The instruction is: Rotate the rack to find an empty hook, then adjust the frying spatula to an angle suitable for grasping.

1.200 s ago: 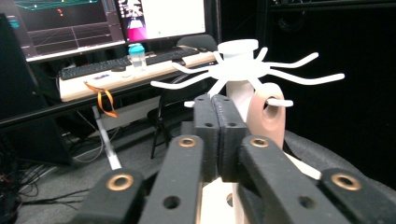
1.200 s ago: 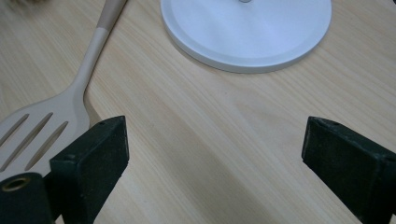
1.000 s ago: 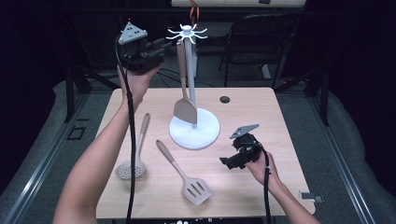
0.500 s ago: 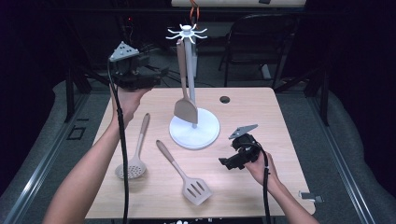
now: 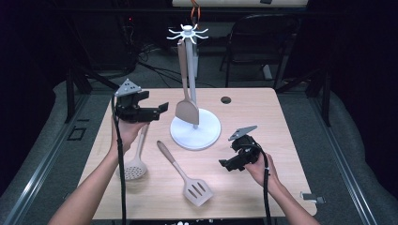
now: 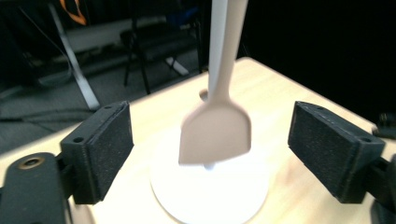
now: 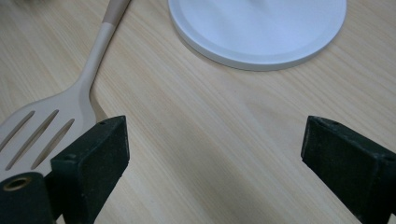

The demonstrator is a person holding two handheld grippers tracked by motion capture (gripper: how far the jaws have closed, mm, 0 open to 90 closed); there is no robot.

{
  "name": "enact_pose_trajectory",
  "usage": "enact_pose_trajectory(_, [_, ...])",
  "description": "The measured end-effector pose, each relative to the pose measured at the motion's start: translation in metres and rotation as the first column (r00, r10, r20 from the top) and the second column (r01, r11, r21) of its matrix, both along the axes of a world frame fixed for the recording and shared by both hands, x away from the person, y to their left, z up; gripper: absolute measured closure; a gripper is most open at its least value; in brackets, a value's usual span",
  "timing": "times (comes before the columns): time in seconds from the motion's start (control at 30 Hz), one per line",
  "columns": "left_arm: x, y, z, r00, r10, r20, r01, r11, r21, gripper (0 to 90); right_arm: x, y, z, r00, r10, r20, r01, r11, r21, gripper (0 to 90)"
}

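A white utensil stand (image 5: 195, 131) rises from the middle of the wooden table (image 5: 281, 117). A beige solid spatula (image 5: 187, 110) hangs from its hooked top. My left gripper (image 5: 157, 108) is held above the table's left side and points right at that spatula. Its jaws have just been opening, with nothing between them. In the left gripper view the spatula blade (image 6: 215, 135) hangs a little ahead of the open left gripper (image 6: 210, 154). My right gripper (image 5: 227, 164) stays low at the right, open. In the right gripper view the right gripper (image 7: 215, 163) frames bare wood.
A beige slotted spatula (image 5: 185, 176) lies near the front middle, and its blade (image 7: 46, 126) is beside my right gripper's left jaw. A skimmer spoon (image 5: 134, 166) lies under my left forearm. A small dark disc (image 5: 225, 100) sits at the back. A chair (image 5: 263, 42) stands behind the table.
My left gripper has come down from beside the stand's top to the level of the spatula blade, and its jaws have opened wider. The right gripper has stayed put.
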State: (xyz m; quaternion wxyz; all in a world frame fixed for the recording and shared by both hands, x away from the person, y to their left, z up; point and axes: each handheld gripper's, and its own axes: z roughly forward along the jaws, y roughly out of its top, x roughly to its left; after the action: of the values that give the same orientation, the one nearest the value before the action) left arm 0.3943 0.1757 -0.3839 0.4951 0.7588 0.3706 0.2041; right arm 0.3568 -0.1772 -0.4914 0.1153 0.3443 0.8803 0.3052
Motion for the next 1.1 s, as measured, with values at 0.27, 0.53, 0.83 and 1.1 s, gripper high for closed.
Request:
enact_pose_trajectory(0.27, [-0.017, -0.003, -0.040, 0.9937, -0.035, -0.106, 0.037, 0.9992, 0.015, 7.3, 0.000, 0.003, -0.003, 0.9998, 0.003, -0.019, -0.003, 1.000, -0.003, 7.1])
enact_pose_trajectory(0.53, [-0.022, 0.006, -0.074, 0.9828, 0.001, -0.185, 0.006, 0.9994, 0.033, 3.6, -0.002, 0.006, -0.004, 1.0000, 0.005, -0.004, -0.005, 1.000, -0.008, 10.0])
enact_pose_trajectory(0.83, [-0.033, 0.003, -0.093, 0.9756, 0.016, -0.219, -0.006, 0.9989, 0.046, 2.4, -0.011, 0.020, -0.005, 0.9988, 0.048, 0.012, -0.047, 0.996, -0.071, 50.1])
enact_pose_trajectory(1.1, [-0.030, 0.002, -0.101, 0.9648, 0.045, -0.259, -0.031, 0.9978, 0.058, 3.6, -0.027, 0.042, -0.004, 0.9909, 0.134, 0.016, -0.133, 0.990, -0.055, 89.6])
